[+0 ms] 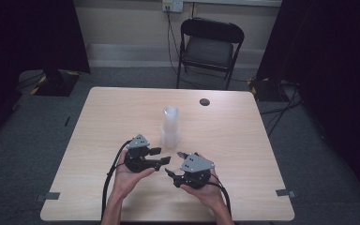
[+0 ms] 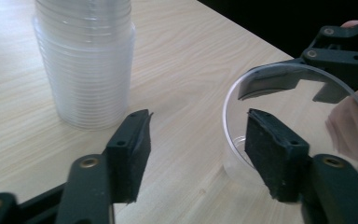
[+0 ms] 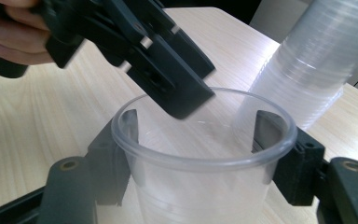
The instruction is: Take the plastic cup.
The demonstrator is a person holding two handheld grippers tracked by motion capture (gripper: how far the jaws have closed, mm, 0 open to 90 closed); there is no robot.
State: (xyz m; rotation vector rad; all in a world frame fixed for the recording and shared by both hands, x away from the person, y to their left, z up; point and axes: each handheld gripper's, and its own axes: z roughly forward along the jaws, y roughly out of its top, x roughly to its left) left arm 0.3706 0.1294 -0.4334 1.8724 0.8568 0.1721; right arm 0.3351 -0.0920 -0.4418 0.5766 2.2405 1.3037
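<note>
A single clear plastic cup [image 3: 200, 186] sits between the jaws of my right gripper [image 3: 196, 121], which is shut on its sides just below the rim. My left gripper [image 2: 198, 116] is open. One of its pads [image 2: 272, 149] stands at the cup's [image 2: 284, 95] mouth and the other is off to the side, touching nothing. From the right gripper view, the left gripper's jaw hangs over the rim. A tall stack of clear cups [image 1: 170, 125] stands upright on the table just beyond both grippers [image 1: 161, 156] [image 1: 173, 163]; the stack [image 2: 86, 65] [image 3: 307, 60] is close by.
The light wooden table [image 1: 122, 112] has a small dark round disc [image 1: 205, 101] near its far edge. A black folding chair [image 1: 209, 47] stands behind the table. Dark curtains flank both sides.
</note>
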